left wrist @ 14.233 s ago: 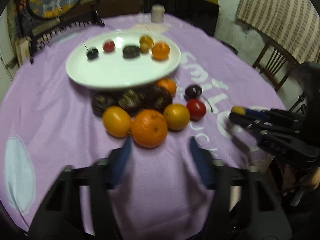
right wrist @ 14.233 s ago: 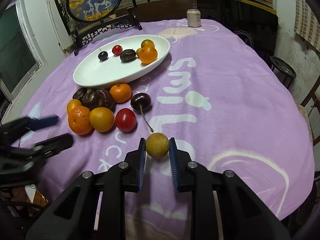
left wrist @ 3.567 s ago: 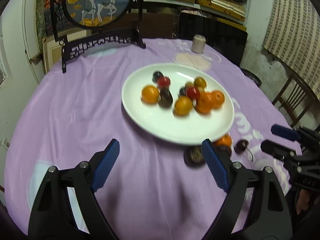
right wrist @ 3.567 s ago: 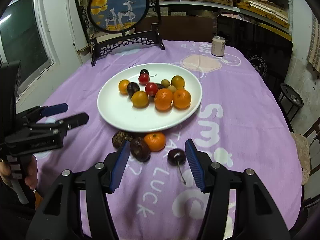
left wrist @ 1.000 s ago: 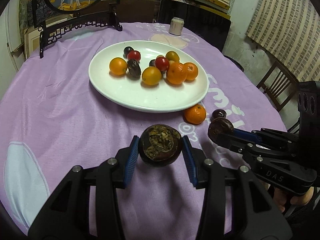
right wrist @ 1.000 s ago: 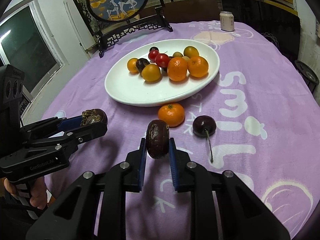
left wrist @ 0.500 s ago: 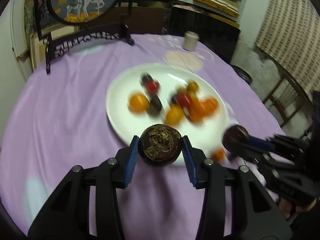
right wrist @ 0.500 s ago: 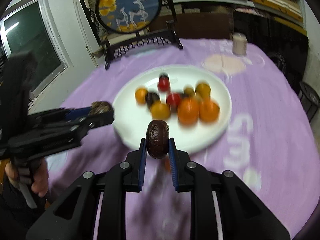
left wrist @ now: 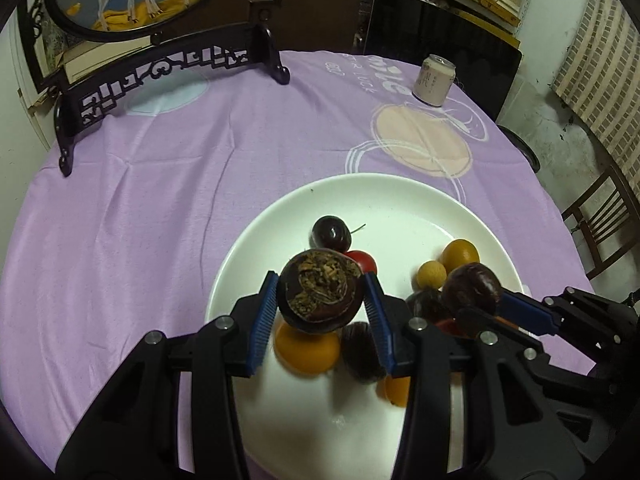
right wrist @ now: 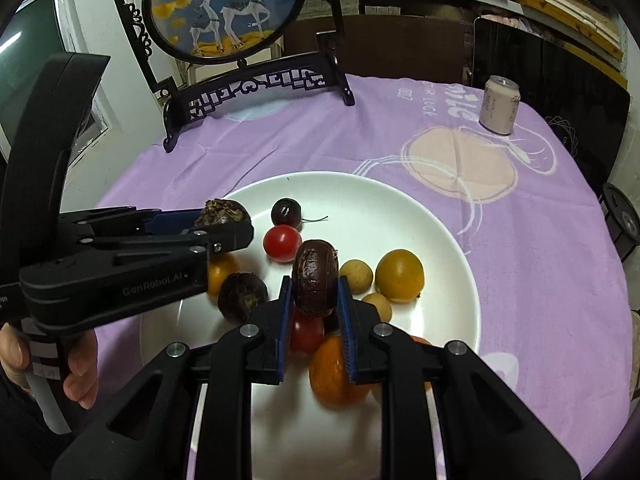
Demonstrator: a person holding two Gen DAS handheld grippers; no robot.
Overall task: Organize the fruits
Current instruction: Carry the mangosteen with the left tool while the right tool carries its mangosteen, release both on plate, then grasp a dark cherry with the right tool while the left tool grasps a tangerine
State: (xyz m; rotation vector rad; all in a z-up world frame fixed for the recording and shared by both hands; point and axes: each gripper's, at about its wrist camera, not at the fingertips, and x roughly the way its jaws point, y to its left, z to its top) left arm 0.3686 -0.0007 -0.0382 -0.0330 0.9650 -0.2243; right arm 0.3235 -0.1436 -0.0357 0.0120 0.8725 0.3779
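A white plate [left wrist: 248,264] [right wrist: 440,224] on the purple cloth holds several fruits: a dark cherry [left wrist: 329,233] [right wrist: 286,212], a red tomato [right wrist: 282,243], yellow and orange fruits [right wrist: 399,275]. My left gripper [left wrist: 320,302] [right wrist: 224,220] hangs over the plate's left part, shut on a wrinkled dark passion fruit [left wrist: 320,295] [right wrist: 222,211]. My right gripper [right wrist: 314,294] [left wrist: 474,300] hovers over the plate's middle, shut on a second dark wrinkled fruit [right wrist: 314,282] [left wrist: 471,288]. Another wrinkled dark fruit [right wrist: 242,294] lies on the plate under the left gripper.
A framed round deer picture on a black carved stand [right wrist: 256,80] [left wrist: 160,76] sits at the table's far left. A pale drink can [right wrist: 498,105] [left wrist: 434,79] stands far right. A wooden chair [left wrist: 600,216] is beyond the right table edge. A hand [right wrist: 80,368] grips the left handle.
Both grippers moved forward from the near cloth to above the plate, each still carrying its dark fruit. The orange and cherry left on the cloth have dropped out of view.
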